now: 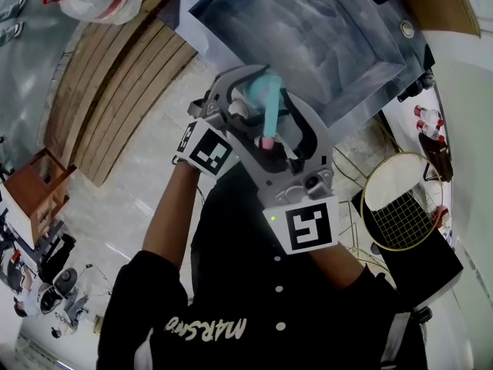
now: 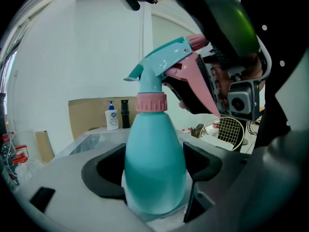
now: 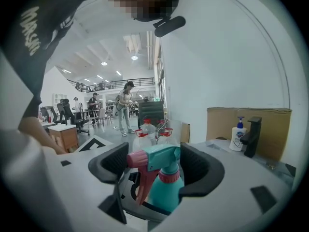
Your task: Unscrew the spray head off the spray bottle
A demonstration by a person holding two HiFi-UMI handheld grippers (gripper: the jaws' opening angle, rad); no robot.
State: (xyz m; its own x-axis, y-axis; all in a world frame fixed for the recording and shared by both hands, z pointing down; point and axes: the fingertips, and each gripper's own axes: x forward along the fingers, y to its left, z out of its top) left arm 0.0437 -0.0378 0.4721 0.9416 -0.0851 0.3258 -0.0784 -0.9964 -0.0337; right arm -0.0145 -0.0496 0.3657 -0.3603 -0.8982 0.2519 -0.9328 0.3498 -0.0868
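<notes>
A teal spray bottle (image 2: 154,163) with a pink collar (image 2: 151,103) is held upright in the air. My left gripper (image 2: 154,173) is shut on its body, both pads against the sides. The teal spray head (image 3: 161,157), with pink nozzle and trigger, lies lengthwise between the jaws of my right gripper (image 3: 157,166); nozzle and back end touch the two pads. In the head view the bottle (image 1: 258,91) sits between the left gripper (image 1: 239,102) and the right gripper (image 1: 281,141), close in front of my chest.
A glass-topped table (image 1: 308,29) lies ahead. A soap dispenser (image 3: 236,138) and a cardboard box (image 3: 270,124) stand by the wall. A round racket (image 1: 397,203) lies at right, a wooden stool (image 1: 35,187) at left. People (image 3: 124,105) stand far off.
</notes>
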